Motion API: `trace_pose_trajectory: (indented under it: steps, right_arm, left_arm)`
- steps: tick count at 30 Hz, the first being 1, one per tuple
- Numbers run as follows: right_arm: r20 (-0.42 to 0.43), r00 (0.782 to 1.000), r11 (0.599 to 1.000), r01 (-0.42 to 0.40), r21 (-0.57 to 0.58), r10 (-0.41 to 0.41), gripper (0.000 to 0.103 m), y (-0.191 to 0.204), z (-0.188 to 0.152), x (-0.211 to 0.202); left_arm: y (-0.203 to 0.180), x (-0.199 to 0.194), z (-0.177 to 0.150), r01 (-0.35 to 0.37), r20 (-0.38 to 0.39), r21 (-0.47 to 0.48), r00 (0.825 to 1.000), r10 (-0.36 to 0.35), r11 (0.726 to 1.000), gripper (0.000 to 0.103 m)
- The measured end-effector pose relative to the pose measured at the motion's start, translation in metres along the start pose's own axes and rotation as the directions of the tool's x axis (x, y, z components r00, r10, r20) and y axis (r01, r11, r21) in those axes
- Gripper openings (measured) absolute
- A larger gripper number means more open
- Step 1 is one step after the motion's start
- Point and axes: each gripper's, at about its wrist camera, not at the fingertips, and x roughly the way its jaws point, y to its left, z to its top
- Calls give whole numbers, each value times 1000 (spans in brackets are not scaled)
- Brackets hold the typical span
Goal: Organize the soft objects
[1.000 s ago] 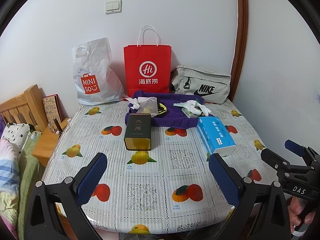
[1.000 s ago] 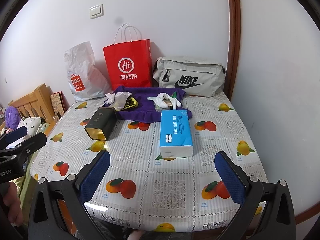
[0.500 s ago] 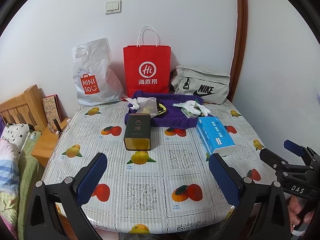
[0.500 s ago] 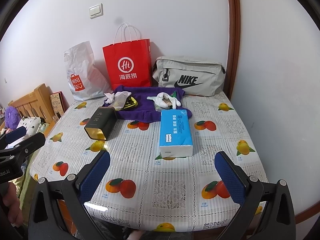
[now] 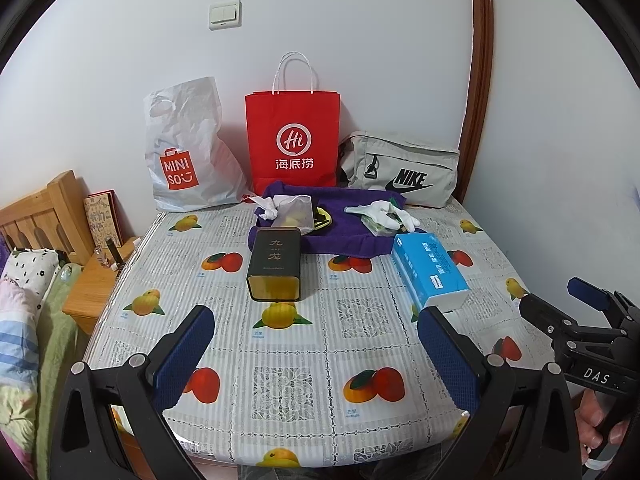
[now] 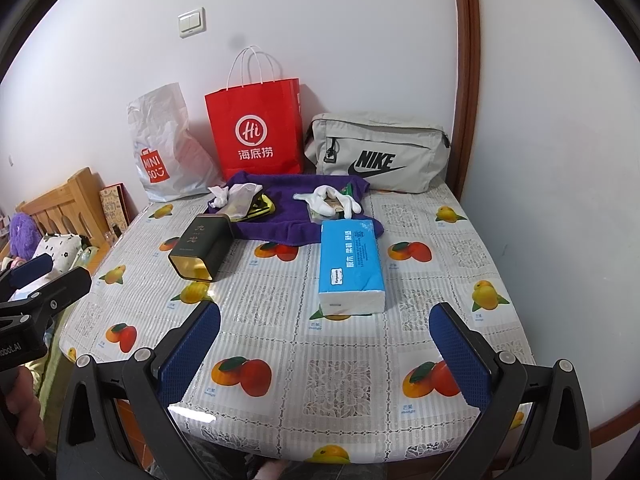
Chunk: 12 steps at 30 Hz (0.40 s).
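Blue pads of left gripper [image 5: 316, 344] and right gripper [image 6: 325, 340] stood wide apart, holding nothing, low over table [image 6: 340, 380] front edge. Tissue pack [image 6: 351, 265] lay nearest; best grabbed across short sides. Farther back, white gloves [image 6: 332, 200] sat on purple towel [image 6: 288, 216], maybe over small packet. Pinch softly.

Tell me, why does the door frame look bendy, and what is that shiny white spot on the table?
Left wrist view: the fisheye lens curves the door frame. Right wrist view: same bend, and light glares off the glossy tablecloth near the front edge.
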Motion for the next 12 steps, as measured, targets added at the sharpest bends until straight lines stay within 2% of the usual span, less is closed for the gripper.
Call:
trace_pose_trajectory:
  steps: [12]
  right_arm:
    - [-1,1000,1000,-1,-1,1,103,-1,0,0]
  left_arm:
    - [-1,0,0,0,4,1,1000,0,1000,103]
